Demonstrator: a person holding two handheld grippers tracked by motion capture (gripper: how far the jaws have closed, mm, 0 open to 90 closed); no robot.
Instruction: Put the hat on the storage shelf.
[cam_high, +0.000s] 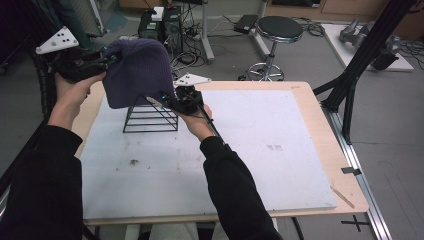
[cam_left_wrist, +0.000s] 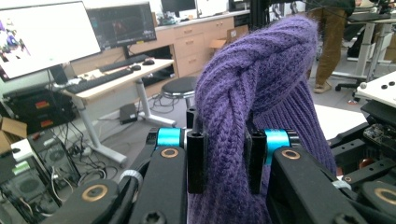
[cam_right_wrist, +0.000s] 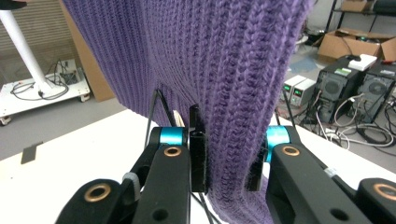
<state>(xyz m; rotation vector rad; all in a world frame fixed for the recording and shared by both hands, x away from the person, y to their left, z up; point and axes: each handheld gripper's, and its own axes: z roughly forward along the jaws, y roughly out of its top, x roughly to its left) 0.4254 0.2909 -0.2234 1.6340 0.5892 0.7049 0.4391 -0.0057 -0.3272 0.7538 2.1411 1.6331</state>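
Note:
A purple knit beanie (cam_high: 136, 70) hangs over the top of a black wire pyramid frame (cam_high: 150, 118) that stands on the white board. My left gripper (cam_high: 109, 61) is shut on a fold of the beanie (cam_left_wrist: 243, 116) at its upper left side. My right gripper (cam_high: 167, 100) is shut on the beanie's lower hem (cam_right_wrist: 233, 140) at the right side, close to the frame's wires (cam_right_wrist: 156, 112). The beanie hides the frame's top.
The white board (cam_high: 260, 150) lies on a wooden table (cam_high: 320, 115). A black stool (cam_high: 278, 31) and computer boxes (cam_high: 160, 22) stand on the floor beyond the table. A black metal post (cam_high: 365, 55) rises at the right. A small wooden strip (cam_high: 342, 196) lies near the table's right front.

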